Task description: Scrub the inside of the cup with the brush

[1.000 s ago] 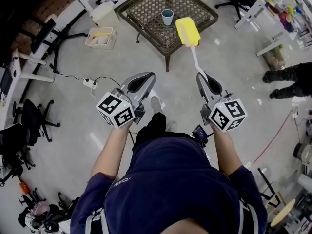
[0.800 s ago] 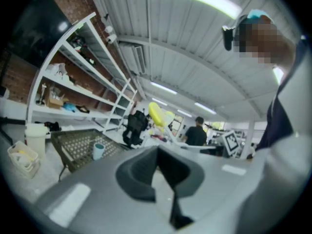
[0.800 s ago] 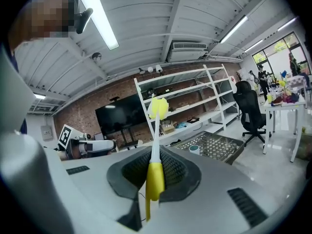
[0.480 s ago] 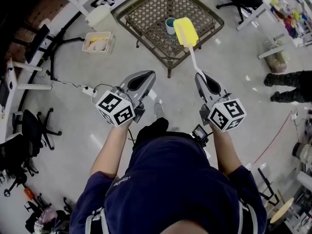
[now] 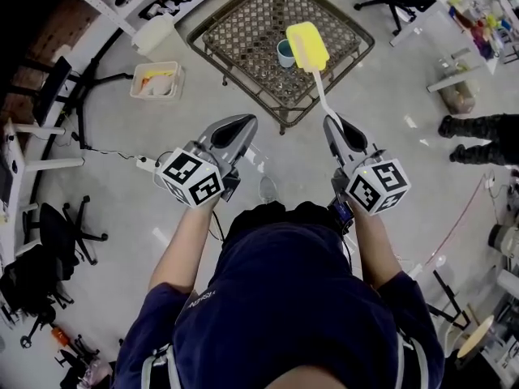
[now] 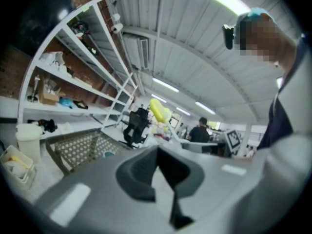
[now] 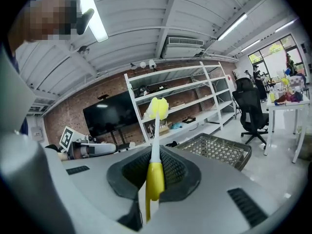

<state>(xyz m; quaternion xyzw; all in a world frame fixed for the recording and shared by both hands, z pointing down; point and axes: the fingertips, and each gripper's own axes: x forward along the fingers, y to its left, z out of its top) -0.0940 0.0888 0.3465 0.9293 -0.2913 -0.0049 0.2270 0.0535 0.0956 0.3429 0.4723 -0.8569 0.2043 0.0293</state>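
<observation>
The small teal cup (image 5: 285,52) stands on the dark lattice-topped table (image 5: 243,31). The right gripper (image 5: 333,123) is clamped on the yellow-headed, white-stemmed brush (image 5: 308,45), its head over the table. The left gripper (image 5: 242,123) is closed and empty. I'd open the left to steady the cup first.

Yellow brush (image 5: 307,45), cup (image 5: 283,53) on wicker table (image 5: 243,31)

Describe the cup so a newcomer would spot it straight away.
Start at the dark lattice-topped table on the pale floor ahead of the person. The cup stands on its top, small, round and teal, the only thing standing there, right beside the yellow brush head.
</observation>
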